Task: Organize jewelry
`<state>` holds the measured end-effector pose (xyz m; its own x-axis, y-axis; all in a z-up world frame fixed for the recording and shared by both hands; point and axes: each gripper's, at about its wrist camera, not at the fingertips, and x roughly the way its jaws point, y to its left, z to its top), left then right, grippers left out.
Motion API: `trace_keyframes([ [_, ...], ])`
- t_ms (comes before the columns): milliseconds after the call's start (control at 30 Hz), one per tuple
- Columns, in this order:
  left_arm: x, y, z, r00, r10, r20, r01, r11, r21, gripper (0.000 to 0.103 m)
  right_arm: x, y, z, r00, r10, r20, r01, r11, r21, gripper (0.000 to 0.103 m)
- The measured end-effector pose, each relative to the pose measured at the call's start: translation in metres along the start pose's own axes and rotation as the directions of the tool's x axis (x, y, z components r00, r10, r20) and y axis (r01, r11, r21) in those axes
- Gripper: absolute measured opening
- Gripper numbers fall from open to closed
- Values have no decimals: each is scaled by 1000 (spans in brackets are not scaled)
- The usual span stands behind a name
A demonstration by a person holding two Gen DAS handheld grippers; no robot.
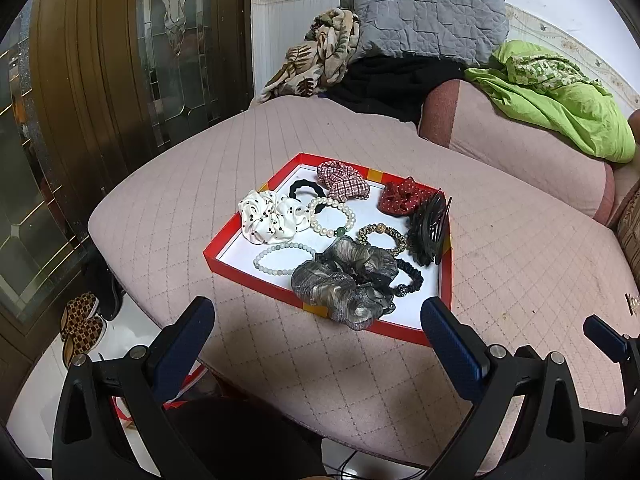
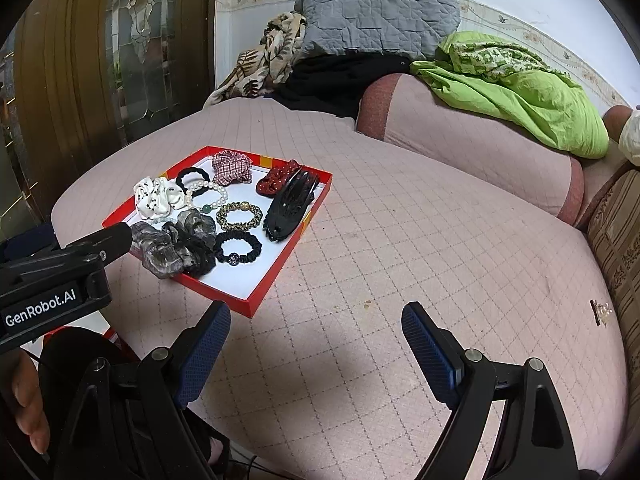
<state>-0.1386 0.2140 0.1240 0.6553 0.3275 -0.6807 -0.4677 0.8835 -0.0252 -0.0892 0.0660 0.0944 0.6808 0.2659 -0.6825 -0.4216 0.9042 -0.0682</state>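
A pink quilted bed (image 1: 500,264) with diamond stitching carries everything. On it, left of the middle, lies a shallow red tray (image 1: 248,264) with a white floor, holding the scrunchies, bead bracelets and a black hair claw. At the far side a pink bolster (image 2: 472,148) lies across the bed, with a crumpled green cloth (image 2: 532,100) over its right end. Further back lie a grey quilted pillow (image 1: 428,16), a leaf-print cloth (image 1: 320,56) and a black garment (image 1: 384,80). Near the right edge lies a small, unclear object (image 2: 600,312).
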Motion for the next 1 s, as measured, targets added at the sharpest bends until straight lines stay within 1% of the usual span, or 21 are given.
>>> trace_keyframes([
  [567, 6, 2, -1, 1000, -1, -22, 1, 1000, -13, 102, 3, 0, -1, 1000, 10, -3, -10, 1000, -6, 91],
  [833, 8, 6, 4, 999, 7, -32, -9, 999, -45, 102, 6, 3, -2, 999, 34, -13, -34, 999, -8, 91],
  [1000, 1, -3, 9, 998, 54, -7, -55, 998, -40, 102, 3, -2, 0, 998, 55, -6, -55, 998, 3, 91],
])
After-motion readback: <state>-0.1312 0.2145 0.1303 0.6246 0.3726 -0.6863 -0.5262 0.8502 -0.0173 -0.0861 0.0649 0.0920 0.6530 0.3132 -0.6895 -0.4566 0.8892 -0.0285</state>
